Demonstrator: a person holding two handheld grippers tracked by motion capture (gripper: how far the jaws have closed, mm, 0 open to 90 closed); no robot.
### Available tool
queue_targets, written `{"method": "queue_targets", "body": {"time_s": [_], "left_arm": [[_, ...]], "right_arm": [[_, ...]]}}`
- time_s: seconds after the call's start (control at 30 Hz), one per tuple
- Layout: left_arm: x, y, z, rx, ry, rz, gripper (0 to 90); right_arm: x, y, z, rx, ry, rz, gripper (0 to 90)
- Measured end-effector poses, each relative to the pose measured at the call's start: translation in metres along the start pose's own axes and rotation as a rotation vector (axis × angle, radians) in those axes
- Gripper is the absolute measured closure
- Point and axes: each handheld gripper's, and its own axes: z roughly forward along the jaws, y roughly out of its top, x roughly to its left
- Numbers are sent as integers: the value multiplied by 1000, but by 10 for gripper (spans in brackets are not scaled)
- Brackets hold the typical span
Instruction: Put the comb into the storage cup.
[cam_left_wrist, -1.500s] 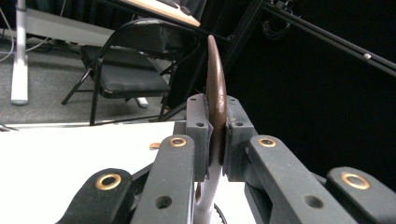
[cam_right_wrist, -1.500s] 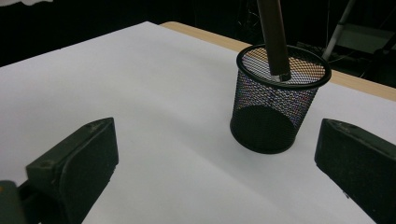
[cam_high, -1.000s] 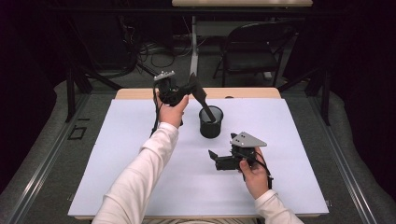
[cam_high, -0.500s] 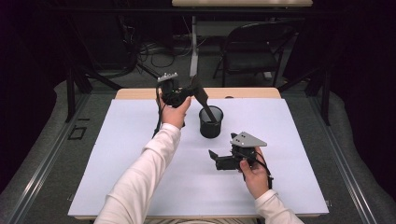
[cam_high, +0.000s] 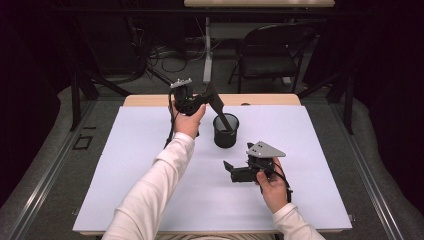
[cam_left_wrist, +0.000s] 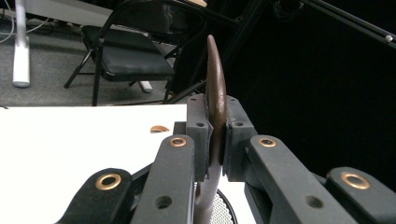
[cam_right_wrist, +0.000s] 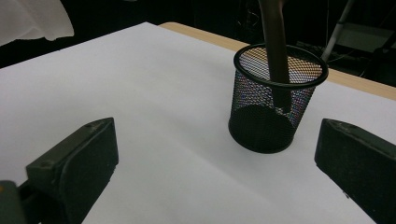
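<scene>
A black mesh cup (cam_high: 225, 132) stands upright on the white table sheet (cam_high: 125, 165), toward the back middle. A dark brown flat utensil (cam_high: 220, 111) leans in it, lower end inside the cup and wide end up. My left gripper (cam_high: 207, 98) is held above and left of the cup, shut on the utensil's upper part; in the left gripper view the thin brown blade (cam_left_wrist: 216, 93) is pinched edge-on between the pads. My right gripper (cam_high: 229, 171) sits low in front of the cup, open and holding nothing. Its view shows the cup (cam_right_wrist: 273, 109) and utensil shaft (cam_right_wrist: 275, 46) ahead.
A strip of wooden table edge (cam_high: 270, 99) runs behind the white sheet, with a small dark mark (cam_high: 245, 104) on it. A black folding chair (cam_high: 272, 57) and table legs with cables stand on the floor beyond. White sheet spreads left and right of the cup.
</scene>
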Motion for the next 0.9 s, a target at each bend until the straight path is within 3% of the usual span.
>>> {"method": "queue_targets", "body": {"time_s": [0.9], "left_arm": [[3, -14, 15, 41, 13, -17, 840]], "right_arm": [[3, -1, 1, 11, 7, -11, 0]]}}
